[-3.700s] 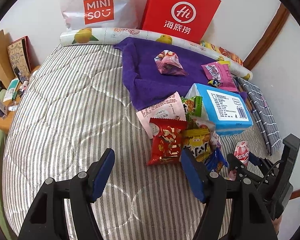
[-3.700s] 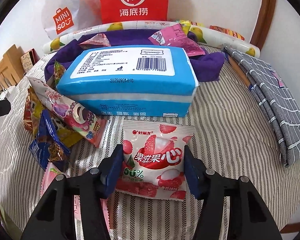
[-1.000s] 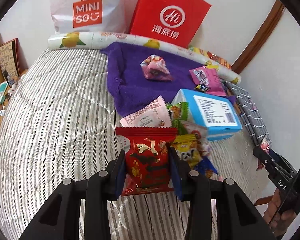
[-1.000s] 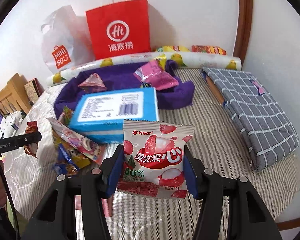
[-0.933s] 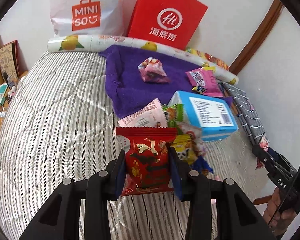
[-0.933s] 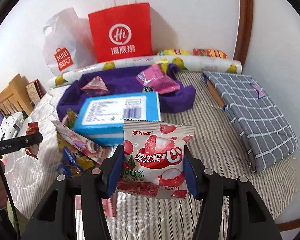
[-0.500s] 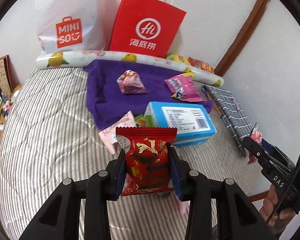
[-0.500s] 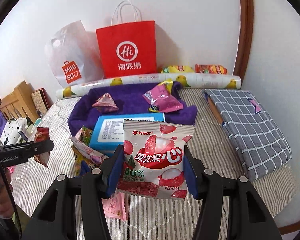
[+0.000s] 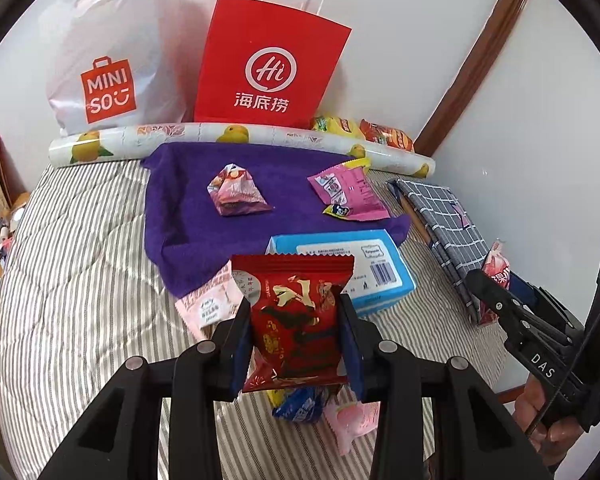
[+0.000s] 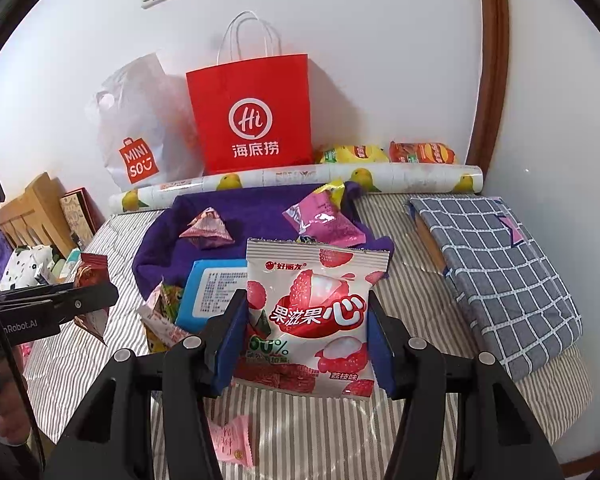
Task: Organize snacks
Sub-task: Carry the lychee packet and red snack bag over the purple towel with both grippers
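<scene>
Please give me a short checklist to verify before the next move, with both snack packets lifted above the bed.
1. Left hand-held gripper shut on the red snack packet: ok.
2. Right hand-held gripper shut on the lychee candy packet: ok.
3. Both packets lifted off the striped bed: ok.
4. The two tools apart, not touching: ok.
5. Purple towel has free room for packets: ok.
6. Red paper bag open at the top: cannot tell.

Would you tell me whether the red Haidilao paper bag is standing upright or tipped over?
Upright: the red paper bag stands against the wall, handles pointing up.
</scene>
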Motion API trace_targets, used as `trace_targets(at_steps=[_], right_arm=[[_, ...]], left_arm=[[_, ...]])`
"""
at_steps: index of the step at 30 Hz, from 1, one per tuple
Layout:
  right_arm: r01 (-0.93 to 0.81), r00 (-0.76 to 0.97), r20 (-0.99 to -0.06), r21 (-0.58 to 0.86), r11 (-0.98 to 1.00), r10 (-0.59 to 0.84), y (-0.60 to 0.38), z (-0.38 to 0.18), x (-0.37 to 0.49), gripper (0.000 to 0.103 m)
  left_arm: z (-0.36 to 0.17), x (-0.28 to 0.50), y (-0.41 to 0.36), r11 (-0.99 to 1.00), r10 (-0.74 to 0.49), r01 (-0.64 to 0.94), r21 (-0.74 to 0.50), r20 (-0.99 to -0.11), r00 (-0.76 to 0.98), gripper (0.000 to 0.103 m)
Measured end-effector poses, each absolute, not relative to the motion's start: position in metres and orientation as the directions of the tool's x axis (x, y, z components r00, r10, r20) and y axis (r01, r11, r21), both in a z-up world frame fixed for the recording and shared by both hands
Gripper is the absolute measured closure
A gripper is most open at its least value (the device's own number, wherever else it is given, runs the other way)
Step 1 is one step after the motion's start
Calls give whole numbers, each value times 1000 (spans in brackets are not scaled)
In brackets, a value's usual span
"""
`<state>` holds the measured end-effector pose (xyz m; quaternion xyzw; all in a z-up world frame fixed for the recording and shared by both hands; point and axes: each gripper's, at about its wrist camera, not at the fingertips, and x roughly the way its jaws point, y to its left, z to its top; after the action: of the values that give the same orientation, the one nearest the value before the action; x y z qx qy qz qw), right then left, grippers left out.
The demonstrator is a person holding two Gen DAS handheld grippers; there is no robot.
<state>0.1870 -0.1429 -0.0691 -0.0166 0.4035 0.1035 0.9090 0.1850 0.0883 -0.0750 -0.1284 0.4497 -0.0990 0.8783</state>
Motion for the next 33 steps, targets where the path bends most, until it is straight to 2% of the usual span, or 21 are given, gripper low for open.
trace_targets(at_steps=[33], right_arm=[[-273,674,-700,59,960,235,-114,-55,301,48]], left_arm=[[-49,288,88,954,-271,64,-292,-753,599,66]])
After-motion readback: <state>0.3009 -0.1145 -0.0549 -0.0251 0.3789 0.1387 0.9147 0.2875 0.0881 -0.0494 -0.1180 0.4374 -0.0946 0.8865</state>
